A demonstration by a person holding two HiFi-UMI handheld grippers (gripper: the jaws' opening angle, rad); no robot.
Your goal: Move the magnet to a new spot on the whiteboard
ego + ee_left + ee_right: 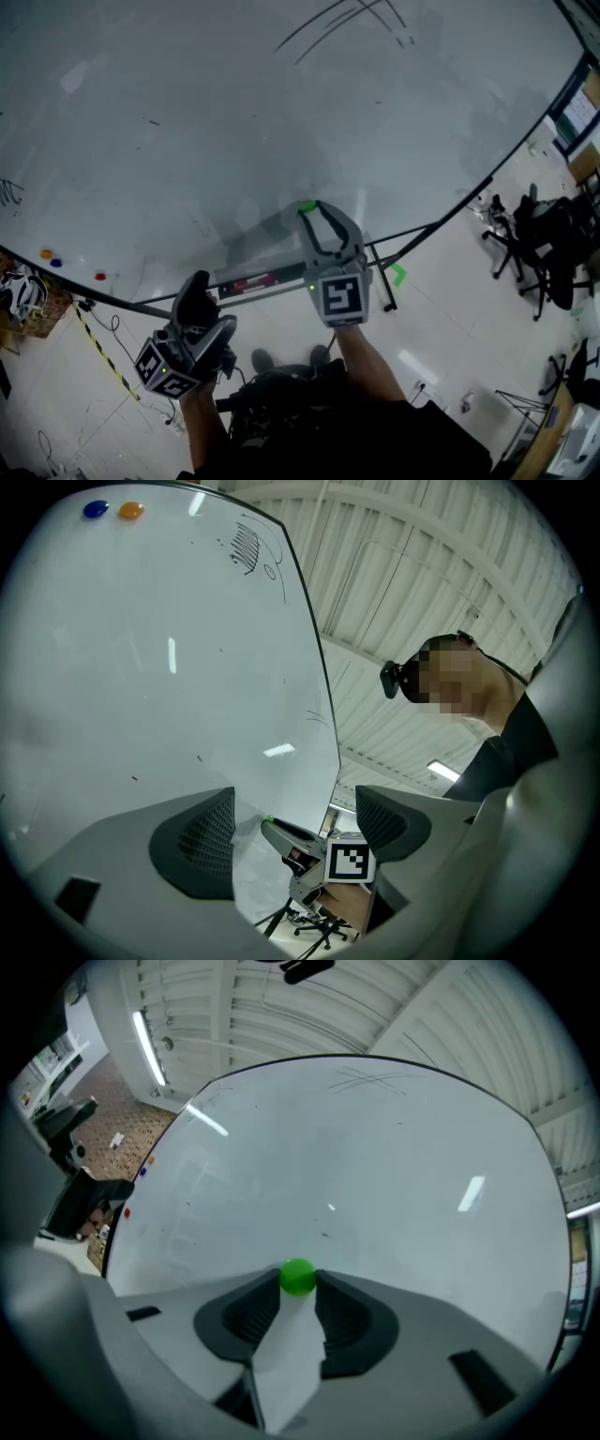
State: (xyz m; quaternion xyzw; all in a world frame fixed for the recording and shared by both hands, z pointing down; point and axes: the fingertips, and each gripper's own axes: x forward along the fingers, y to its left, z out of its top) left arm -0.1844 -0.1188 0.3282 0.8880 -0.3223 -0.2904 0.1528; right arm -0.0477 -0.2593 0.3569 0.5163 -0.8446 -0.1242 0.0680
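As right gripper [298,1290] pinches green magnet [298,1276] between jaw tips, grasp step in hand; next, likely: pull off whiteboard [375,1176], reposition. Left gripper [294,829] spread, empty.

Whiteboard [234,112]: smooth, glossy, throws back bright streaks of light.
Magnet [298,1277]: green, smooth, plastic-looking, soft sheen.
Right gripper [298,1282]: grey matt plastic shell. Dark pads [246,1321] on the jaws are ribbed and rubbery-looking.
Left gripper [295,834]: same matt grey. Its pads [208,841] have a fine mesh texture.
Marker cube [340,297]: flat matt print.
Floor [441,309]: pale, polished, with patches of glare.
Clothing [394,441]: dark, matt cloth.
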